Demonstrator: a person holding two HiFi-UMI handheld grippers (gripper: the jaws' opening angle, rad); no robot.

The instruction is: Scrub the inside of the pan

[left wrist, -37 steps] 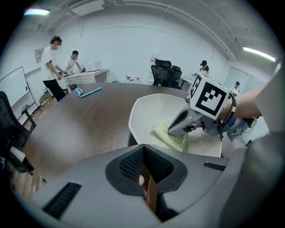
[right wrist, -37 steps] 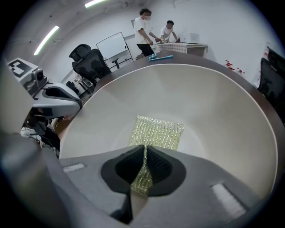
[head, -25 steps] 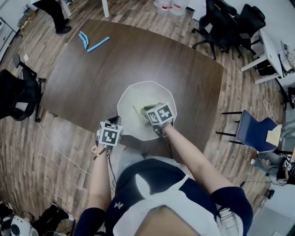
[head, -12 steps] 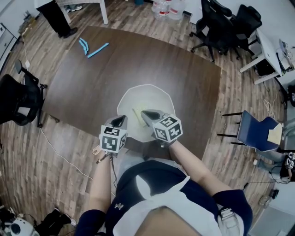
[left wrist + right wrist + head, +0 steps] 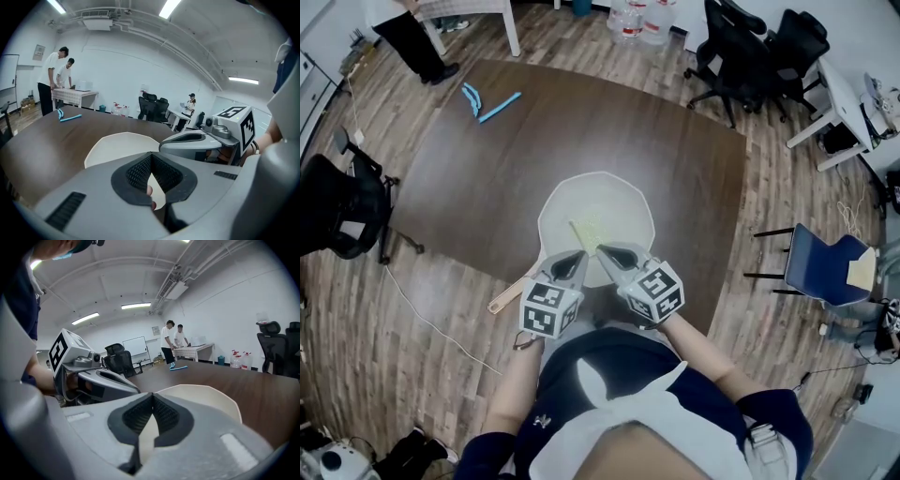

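A white angular pan (image 5: 614, 199) sits on the brown table (image 5: 487, 178) near its front edge, its wooden handle (image 5: 508, 294) pointing to the lower left. A yellow-green sponge (image 5: 585, 233) lies loose inside the pan near the front rim. My left gripper (image 5: 575, 257) and right gripper (image 5: 607, 251) hover side by side above the pan's near edge, both shut and empty. The left gripper view has its shut jaws (image 5: 151, 157) over the pan (image 5: 117, 145). The right gripper view has shut jaws (image 5: 153, 397) over the pan (image 5: 201, 397).
Blue tools (image 5: 483, 91) lie at the table's far left corner. Black office chairs (image 5: 750, 47) stand behind the table, another black chair (image 5: 337, 197) at the left and a blue chair (image 5: 820, 267) at the right. People stand at a far table (image 5: 75, 96).
My right gripper has lifted out of the pan and left the sponge lying inside. My left gripper has risen from beside the handle and moved right, next to the right one.
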